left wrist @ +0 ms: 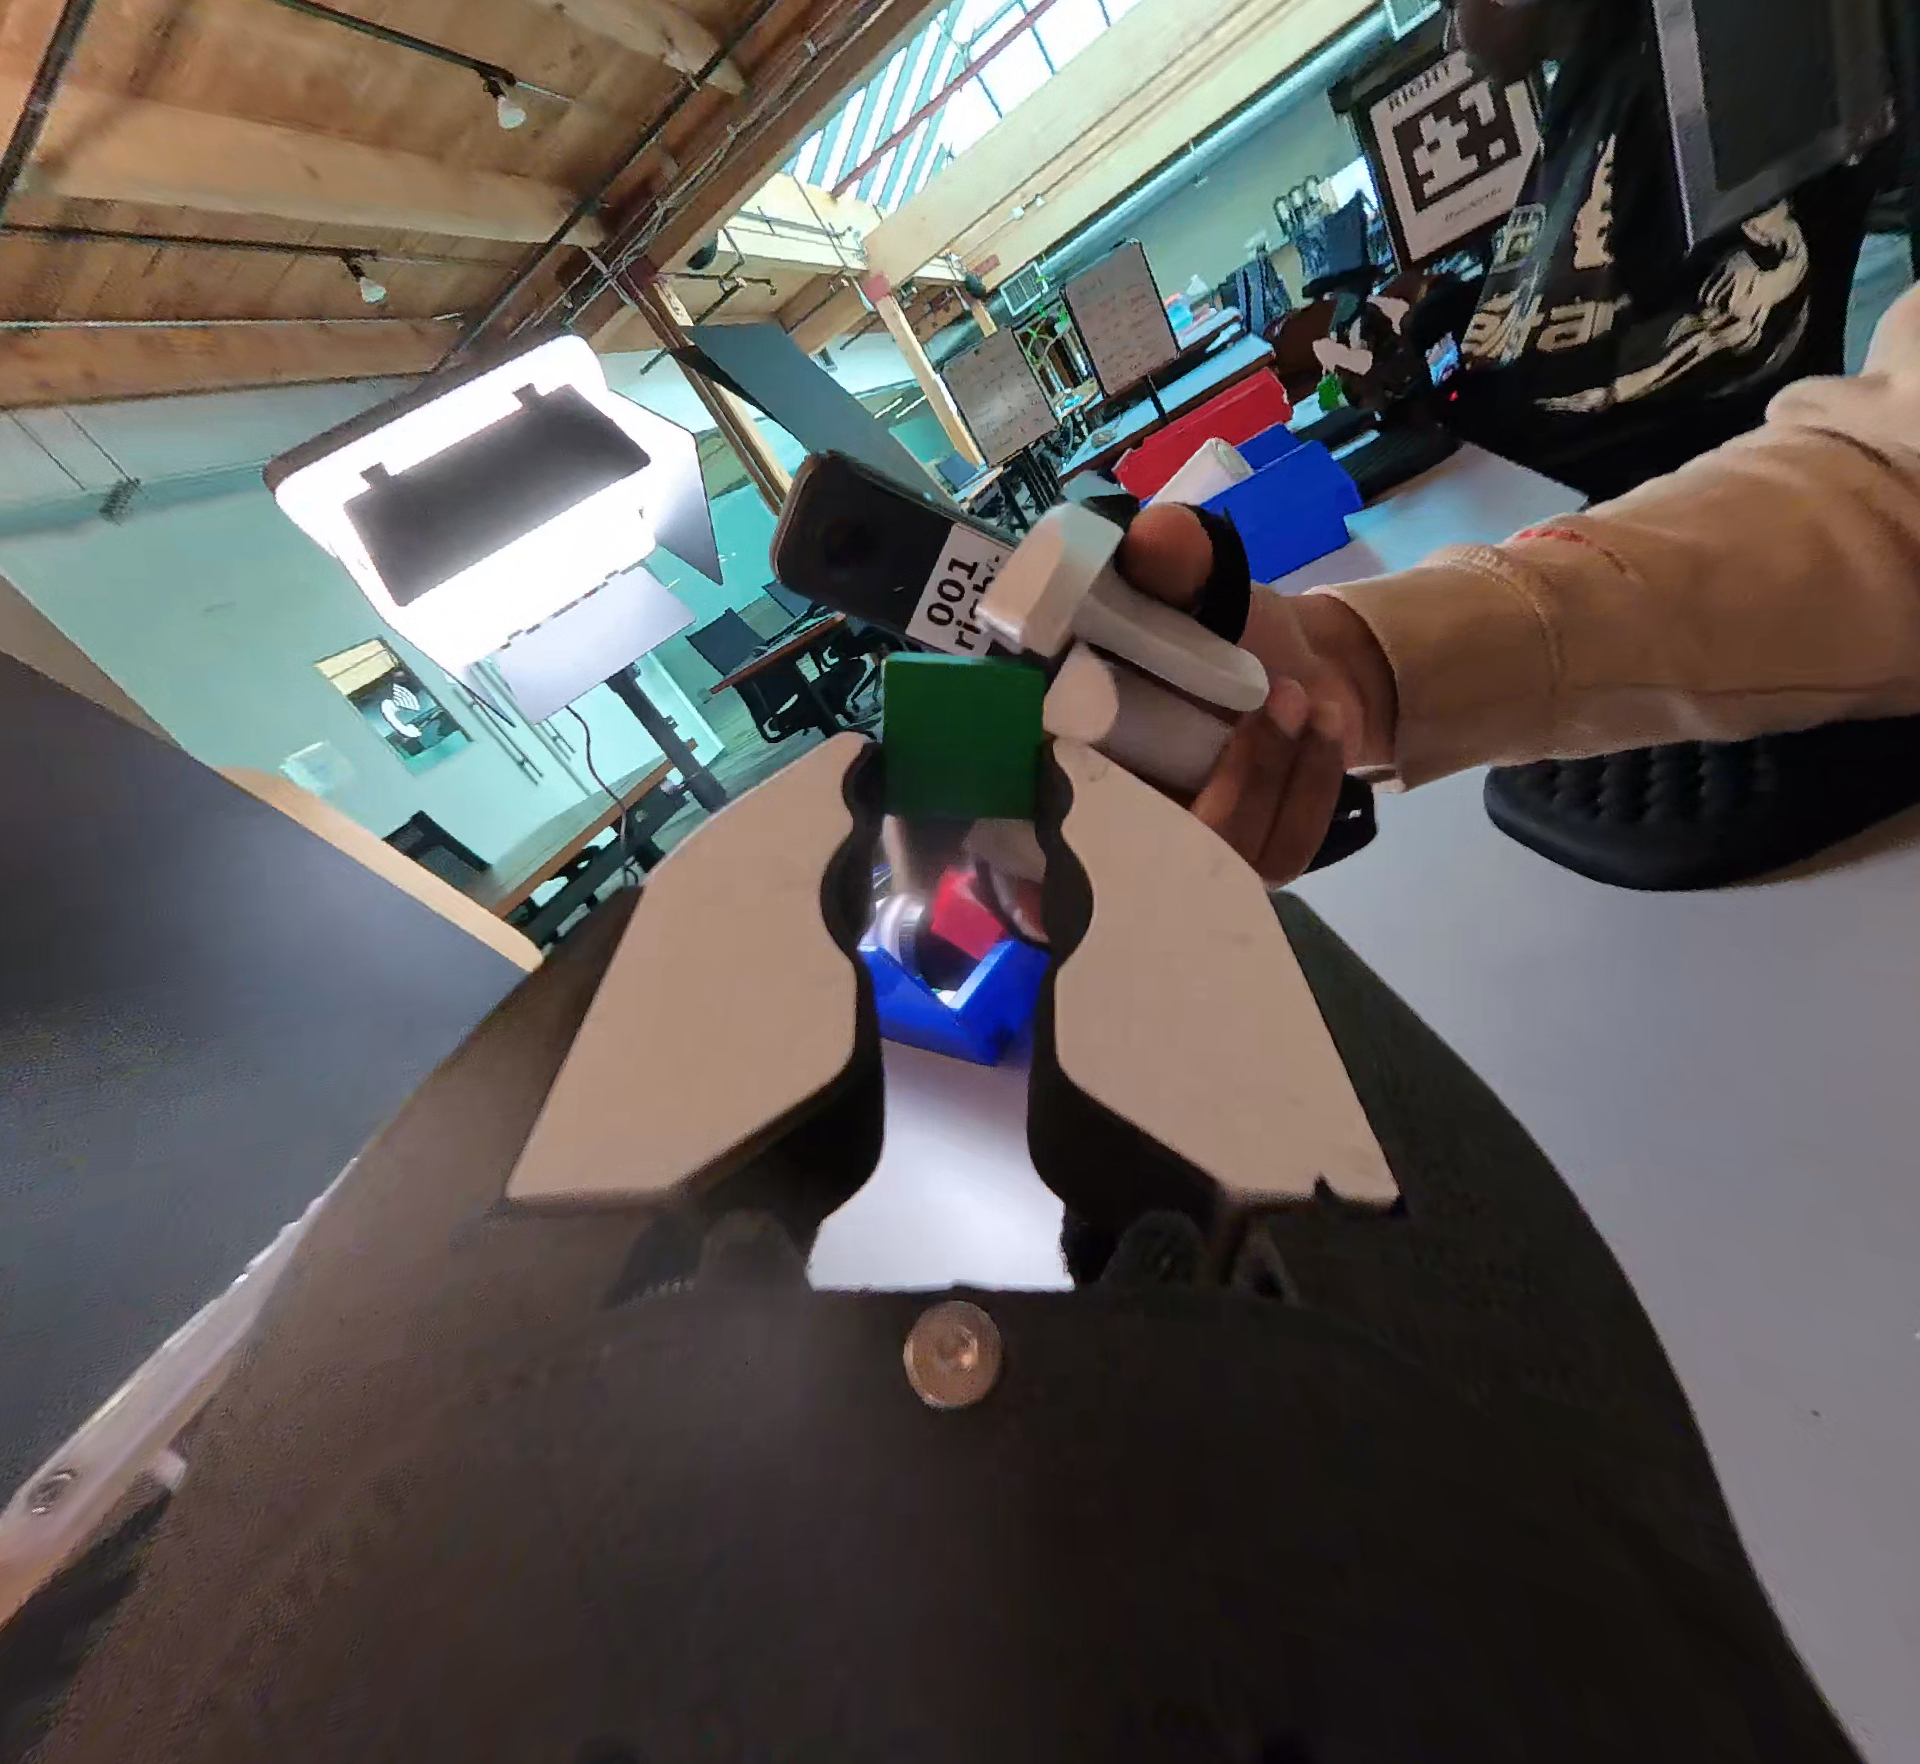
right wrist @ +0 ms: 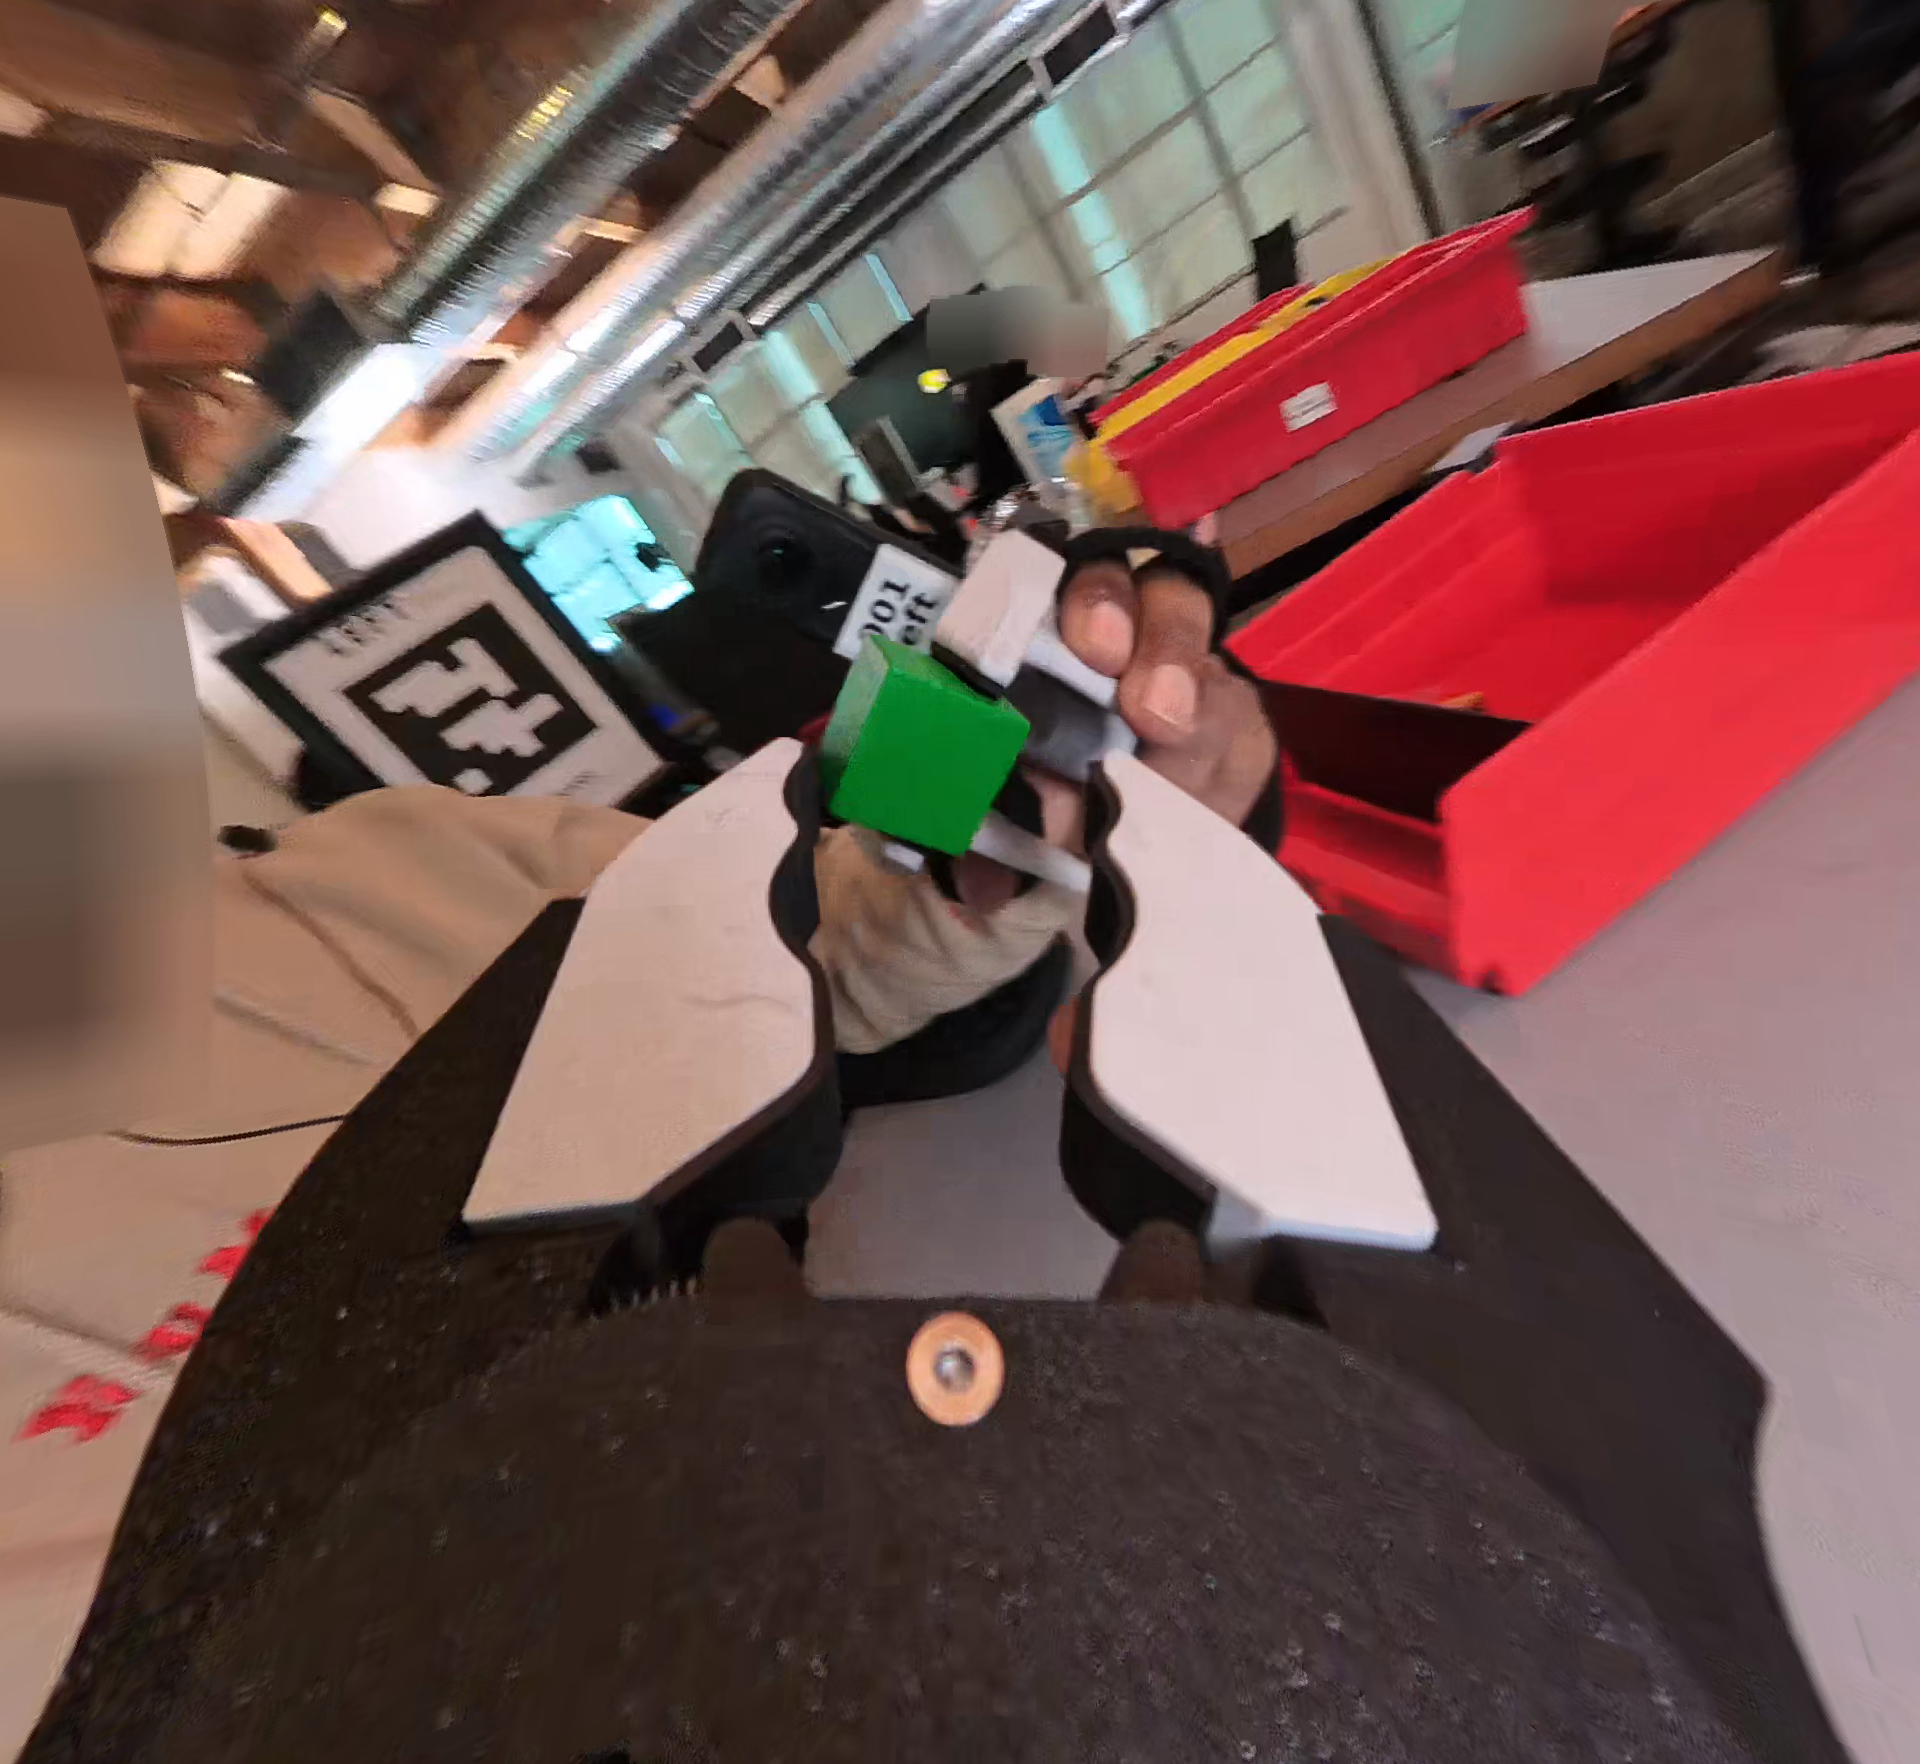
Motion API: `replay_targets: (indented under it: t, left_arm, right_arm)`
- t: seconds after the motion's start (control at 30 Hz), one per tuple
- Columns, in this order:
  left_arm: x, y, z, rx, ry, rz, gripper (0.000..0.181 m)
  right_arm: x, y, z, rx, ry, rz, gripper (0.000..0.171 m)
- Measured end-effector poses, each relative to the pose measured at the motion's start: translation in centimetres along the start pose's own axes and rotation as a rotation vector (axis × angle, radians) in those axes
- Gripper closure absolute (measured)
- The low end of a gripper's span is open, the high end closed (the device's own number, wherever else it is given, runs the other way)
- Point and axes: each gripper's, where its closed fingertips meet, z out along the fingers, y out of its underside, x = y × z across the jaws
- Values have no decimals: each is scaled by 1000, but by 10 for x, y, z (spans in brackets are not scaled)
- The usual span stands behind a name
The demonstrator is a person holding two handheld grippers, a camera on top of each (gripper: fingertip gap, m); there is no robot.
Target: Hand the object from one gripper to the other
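Green cube [left wrist: 961, 740] sits clamped at the very tips of the left gripper [left wrist: 961, 779], held in the air above the grey table [left wrist: 1558, 1091], not resting on anything. In the left wrist view both fingertips press its left and right faces; the bite is shallow, with most of the block sticking out beyond the tips. Right gripper [right wrist: 940, 805] has its jaws apart with a clear gap. In the right wrist view the cube [right wrist: 920, 758] lies just ahead of the tips, biased toward the left finger [right wrist: 665, 1018] and looking close to or touching its tip; blur makes contact uncertain. The block is roughly cubic, so no real long axis; it appears turned corner-on to the right gripper, so its faces are not square to the pads. The two tools meet nearly head-on, the right one coming in from the right in the left wrist view, with a hand [left wrist: 1278, 758] in a beige sleeve [left wrist: 1621, 592] behind it. Judgement: handover not done; the right gripper needs to advance a little and shift left so the cube centres between its fingers before closing, then the left lets go. Risk: the corner-on pose could twist the cube on closing. Red bins [right wrist: 1621, 675] sit on the table to the right, a blue bin [left wrist: 956, 1008] farther down between the left fingers.
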Motion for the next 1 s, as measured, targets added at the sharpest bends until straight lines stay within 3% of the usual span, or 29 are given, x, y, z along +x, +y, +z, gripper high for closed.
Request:
replay_targets:
  t: [0.07,0.2,0.3,0.4,0.5,0.6,0.67,0.73,0.8,0.9,1.0]
  left_arm:
    - [0,-1,0,-7,-7,33,153]
    - [-8,4,-4,-29,15,-143,143]
    - [-21,3,-8,14,79,-552,141]
    - [-24,7,-3,-15,119,-847,140]
    - [-22,23,6,-129,24,-836,138]
    - [-24,39,11,-221,-88,-755,137]
    - [-22,48,11,-281,-107,-687,153]
    - [-19,53,8,-333,-91,-616,153]
    - [-21,49,4,-311,-64,-511,153]
    - [-26,42,-6,-244,-78,-233,153]
    - [-21,32,-8,-168,-90,2,153]
  right_arm:
    - [-9,-3,3,37,-66,33,137]
    - [-5,-8,0,25,43,-139,139]
    - [3,-17,-15,-18,281,-600,139]
    - [26,-28,-31,-128,672,-1114,138]
    - [43,-35,-39,-259,971,-1439,138]
    - [53,-27,-32,-393,1094,-1641,139]
    - [60,-17,-26,-477,1118,-1722,139]
    - [64,-13,-24,-519,1137,-1764,139]
    - [61,-10,-21,-456,1018,-1646,142]
    - [54,-2,-25,-376,770,-1106,132]
    - [27,-13,-25,-139,479,-544,119]
